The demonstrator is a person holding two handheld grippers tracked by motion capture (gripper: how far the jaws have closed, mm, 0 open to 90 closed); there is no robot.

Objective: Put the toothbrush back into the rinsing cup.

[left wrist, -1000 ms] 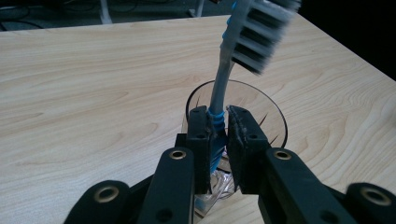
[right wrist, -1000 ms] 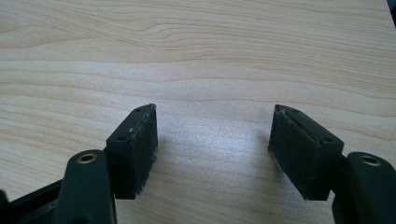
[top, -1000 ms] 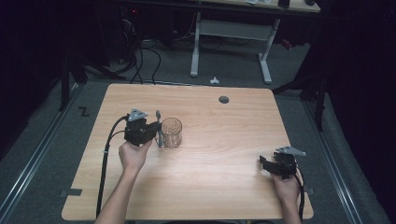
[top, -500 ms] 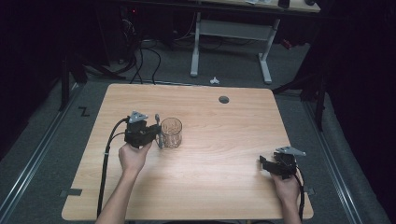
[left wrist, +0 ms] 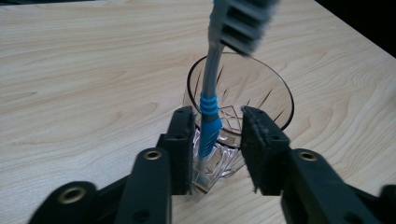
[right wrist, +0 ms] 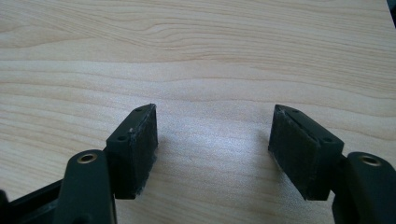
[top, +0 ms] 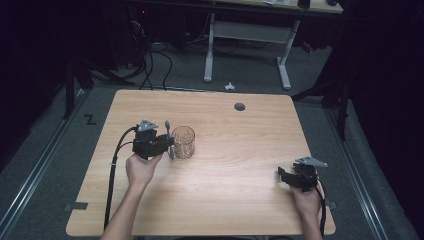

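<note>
Here the left gripper [left wrist: 217, 140] has just been opening, jaws parted around a blue-grey toothbrush [left wrist: 208, 121] that leans in the glass [top: 183, 142] left of the table's [top: 240, 200] middle. The right gripper [right wrist: 212, 149] gapes empty near the right edge — bare wood between them.

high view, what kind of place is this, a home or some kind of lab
Most likely a lab or recording workspace, not a home: a bare wooden table on grey carpet, loose cables on the floor, and a height-adjustable desk frame behind it in a dark room.
</note>
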